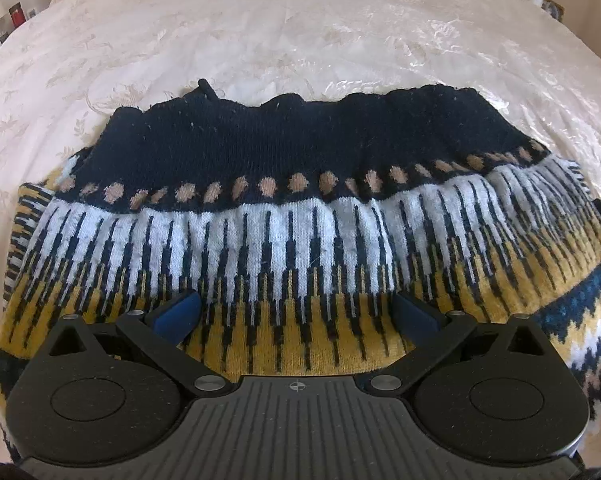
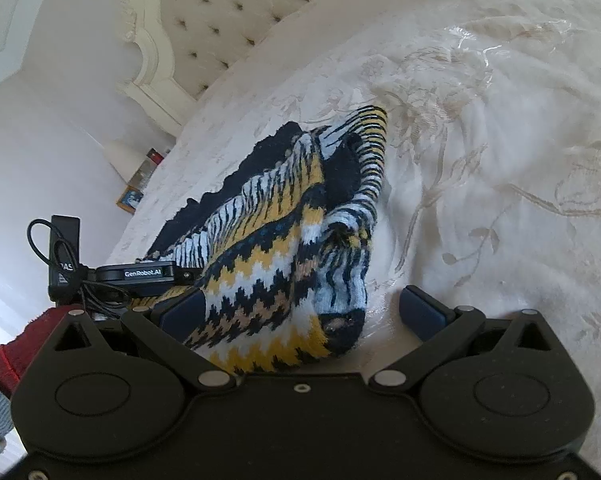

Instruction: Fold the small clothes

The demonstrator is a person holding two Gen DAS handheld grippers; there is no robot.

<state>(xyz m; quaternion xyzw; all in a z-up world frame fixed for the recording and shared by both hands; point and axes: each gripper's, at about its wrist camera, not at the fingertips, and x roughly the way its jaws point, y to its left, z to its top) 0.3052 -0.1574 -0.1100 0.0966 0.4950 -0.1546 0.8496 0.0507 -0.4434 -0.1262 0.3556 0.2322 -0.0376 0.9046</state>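
Both hand-held grippers point(image 1: 296, 312) point(image 2: 304, 312) gape unclenched over the sweater point(image 1: 300, 216), lying crosswise.

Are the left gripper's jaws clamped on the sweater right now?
No, the left gripper has its jaws spread wide over the sweater, pinching no fabric.

One knitted sweater point(image 1: 300, 216), one bedspread point(image 1: 300, 32), two claws, one headboard point(image 2: 228, 12).
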